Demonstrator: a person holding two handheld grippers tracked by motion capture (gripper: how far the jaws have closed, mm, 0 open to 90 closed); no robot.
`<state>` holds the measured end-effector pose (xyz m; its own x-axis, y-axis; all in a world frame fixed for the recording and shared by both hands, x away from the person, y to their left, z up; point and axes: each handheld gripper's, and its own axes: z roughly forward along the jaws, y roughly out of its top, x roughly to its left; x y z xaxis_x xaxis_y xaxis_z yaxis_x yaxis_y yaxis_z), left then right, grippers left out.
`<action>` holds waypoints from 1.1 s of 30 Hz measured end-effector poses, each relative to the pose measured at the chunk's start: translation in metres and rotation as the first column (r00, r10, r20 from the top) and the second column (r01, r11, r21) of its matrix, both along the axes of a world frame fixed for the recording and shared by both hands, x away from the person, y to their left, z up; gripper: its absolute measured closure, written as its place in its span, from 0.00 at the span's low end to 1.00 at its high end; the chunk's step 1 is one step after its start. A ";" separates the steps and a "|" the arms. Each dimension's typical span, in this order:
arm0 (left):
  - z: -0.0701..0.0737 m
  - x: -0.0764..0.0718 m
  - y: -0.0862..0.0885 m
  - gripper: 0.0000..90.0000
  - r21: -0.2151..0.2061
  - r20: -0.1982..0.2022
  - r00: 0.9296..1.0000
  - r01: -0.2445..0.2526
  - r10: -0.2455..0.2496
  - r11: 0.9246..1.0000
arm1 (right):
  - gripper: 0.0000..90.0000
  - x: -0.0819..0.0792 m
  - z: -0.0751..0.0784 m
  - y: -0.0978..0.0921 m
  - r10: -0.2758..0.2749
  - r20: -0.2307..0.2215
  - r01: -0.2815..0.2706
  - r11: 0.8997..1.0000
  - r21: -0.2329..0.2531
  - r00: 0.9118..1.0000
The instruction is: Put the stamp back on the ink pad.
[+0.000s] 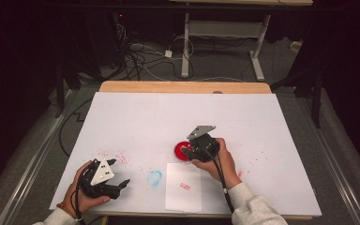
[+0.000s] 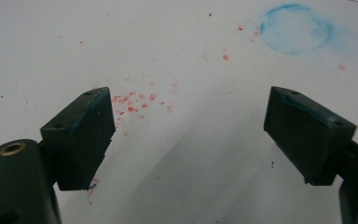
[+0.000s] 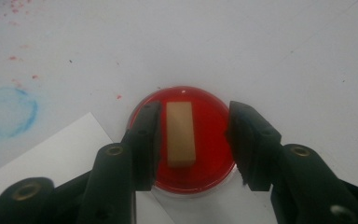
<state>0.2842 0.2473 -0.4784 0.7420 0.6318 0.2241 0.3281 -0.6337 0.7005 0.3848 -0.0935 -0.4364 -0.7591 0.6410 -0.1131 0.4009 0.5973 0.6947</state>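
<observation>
My right gripper (image 3: 193, 140) hangs spread around the wooden stamp (image 3: 181, 134) lying in the red ink dish (image 3: 209, 154), near the table's front edge. A white paper sheet (image 1: 183, 187) touches the dish. My left gripper (image 2: 186, 135), spread, rests at the front-left corner near a blue ring stain (image 2: 297, 29).

Tan wooden stamp block (image 3: 181, 133) lying flat, seemingly face-down, in round red ink pad (image 3: 209, 140).
</observation>
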 end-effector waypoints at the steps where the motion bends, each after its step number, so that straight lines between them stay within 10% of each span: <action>1: 0.000 0.000 0.000 0.17 0.000 0.000 1.000 0.000 0.000 1.000 | 0.57 -0.001 0.002 0.000 0.002 0.008 -0.002 1.000 0.001 1.000; 33: 0.000 -0.001 -0.002 0.17 0.001 -0.009 1.000 -0.001 0.001 1.000 | 0.33 -0.032 0.055 -0.030 -0.045 0.283 0.011 0.993 0.121 0.958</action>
<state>0.2833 0.2456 -0.4788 0.7434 0.6325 0.2176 0.3352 -0.6339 0.6970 0.3524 -0.1236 -0.3818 -0.6882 0.6829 -0.2451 0.1916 0.4969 0.8464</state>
